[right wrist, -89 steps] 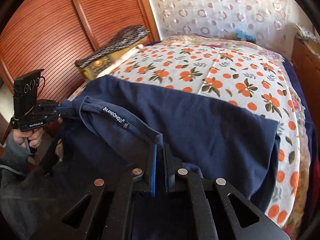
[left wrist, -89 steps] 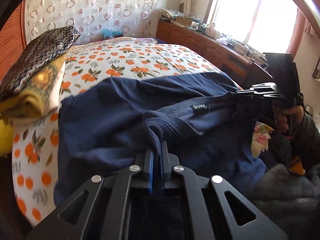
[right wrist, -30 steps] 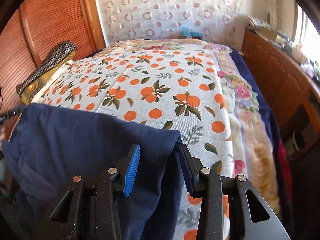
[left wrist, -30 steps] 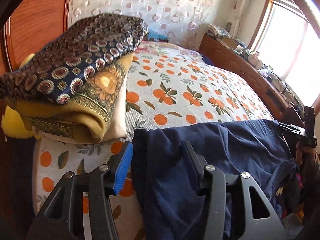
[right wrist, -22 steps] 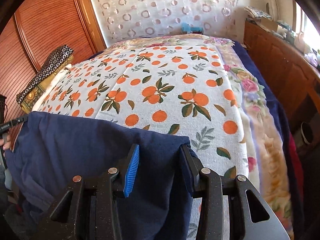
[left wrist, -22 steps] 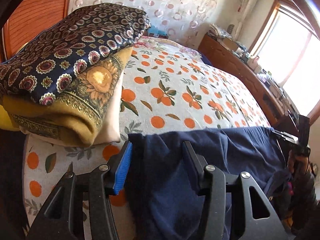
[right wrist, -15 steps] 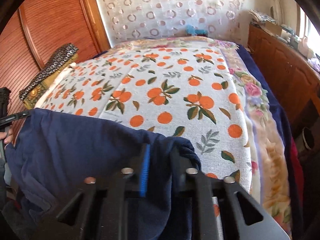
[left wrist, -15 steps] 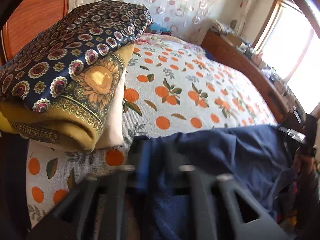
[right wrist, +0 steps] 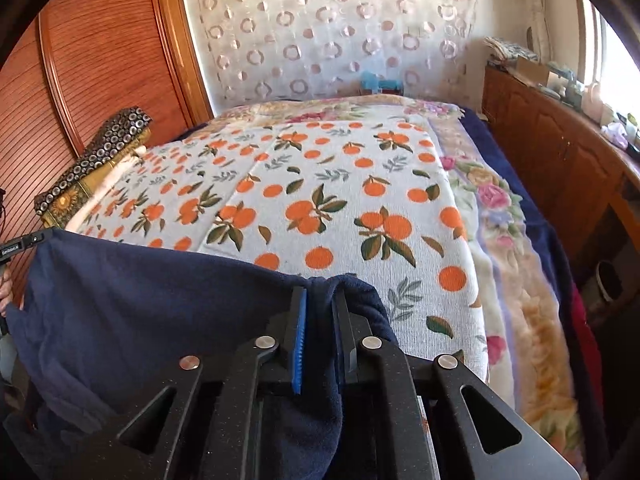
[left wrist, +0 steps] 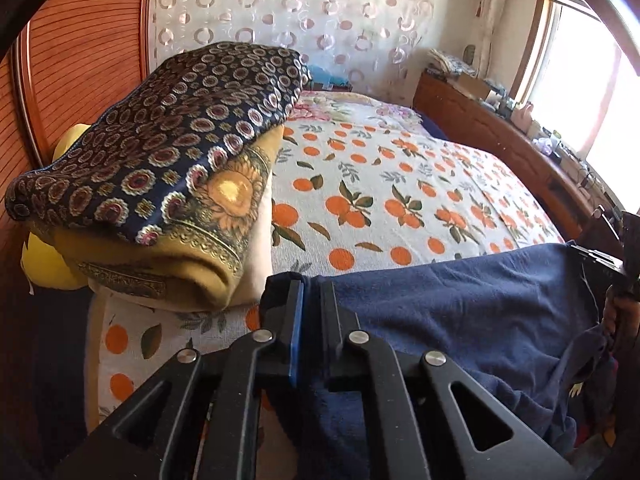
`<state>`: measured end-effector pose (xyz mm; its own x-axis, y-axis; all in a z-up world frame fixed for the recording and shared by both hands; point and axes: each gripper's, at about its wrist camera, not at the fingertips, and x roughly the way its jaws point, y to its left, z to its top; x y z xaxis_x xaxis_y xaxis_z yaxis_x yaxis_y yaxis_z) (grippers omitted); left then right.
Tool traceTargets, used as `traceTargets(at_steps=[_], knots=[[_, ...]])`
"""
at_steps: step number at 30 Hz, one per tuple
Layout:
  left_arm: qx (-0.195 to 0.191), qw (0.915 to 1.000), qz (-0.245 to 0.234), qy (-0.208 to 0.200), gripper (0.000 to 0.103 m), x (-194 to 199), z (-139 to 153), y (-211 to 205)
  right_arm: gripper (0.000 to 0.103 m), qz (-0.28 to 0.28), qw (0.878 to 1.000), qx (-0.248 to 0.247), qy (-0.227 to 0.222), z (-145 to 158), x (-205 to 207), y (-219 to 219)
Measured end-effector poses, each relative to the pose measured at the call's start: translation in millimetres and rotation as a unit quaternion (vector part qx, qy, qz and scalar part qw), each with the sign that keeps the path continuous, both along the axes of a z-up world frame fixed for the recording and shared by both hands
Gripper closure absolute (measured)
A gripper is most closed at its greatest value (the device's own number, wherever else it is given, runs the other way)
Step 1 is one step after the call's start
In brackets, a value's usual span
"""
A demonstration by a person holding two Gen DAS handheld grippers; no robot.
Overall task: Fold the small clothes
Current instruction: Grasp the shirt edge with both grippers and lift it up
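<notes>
A navy blue garment is stretched along the near edge of the bed between my two grippers. In the left wrist view my left gripper pinches one corner of its top edge. Its jaws are easing open slightly, but the pads still press the cloth between them. The right gripper shows at the far right, gripping the other corner. In the right wrist view my right gripper is shut on a bunched fold of the garment. The left gripper shows at the left edge.
The bed carries an orange-fruit print cover. A stack of folded patterned blankets lies by the wooden wardrobe. A wooden cabinet with clutter runs under the window. A person's hand holds the right gripper.
A second ago both grippers stood open around the garment's top corners. Both have since closed on the cloth. The hands have barely moved.
</notes>
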<state>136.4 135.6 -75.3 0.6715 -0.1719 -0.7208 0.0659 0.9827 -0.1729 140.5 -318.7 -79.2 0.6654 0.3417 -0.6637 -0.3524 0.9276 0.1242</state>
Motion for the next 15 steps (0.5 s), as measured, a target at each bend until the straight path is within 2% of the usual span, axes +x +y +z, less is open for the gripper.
traceTargets(at_steps=[1, 2, 3, 6, 9, 11, 15], knots=[[0.003, 1.0000, -0.001, 0.002, 0.083, 0, -1, 0, 0.092, 0.001, 1.000, 0.001, 0.001, 2, 2, 2], [0.006, 1.0000, -0.001, 0.002, 0.069, -1, -1, -2, 0.090, 0.002, 1.000, 0.003, 0.000, 4, 4, 1], [0.012, 0.9999, -0.001, 0.004, 0.062, -2, -2, -2, 0.085, 0.002, 1.000, 0.002, -0.001, 6, 4, 1], [0.026, 0.9995, -0.006, 0.014, 0.061, -4, -10, -4, 0.073, -0.008, 1.000, -0.015, -0.008, 10, 4, 1], [0.022, 0.9993, -0.003, 0.031, 0.061, -3, -20, -2, 0.050, -0.013, 0.999, -0.027, -0.013, 9, 1, 2], [0.017, 0.9989, 0.000, 0.043, 0.061, -1, -26, 1, 0.047, -0.013, 0.999, -0.031, -0.007, 6, 2, 2], [0.018, 0.9992, 0.005, 0.036, 0.059, -2, -27, 2, 0.045, -0.011, 0.999, -0.044, 0.014, -4, 10, 5]])
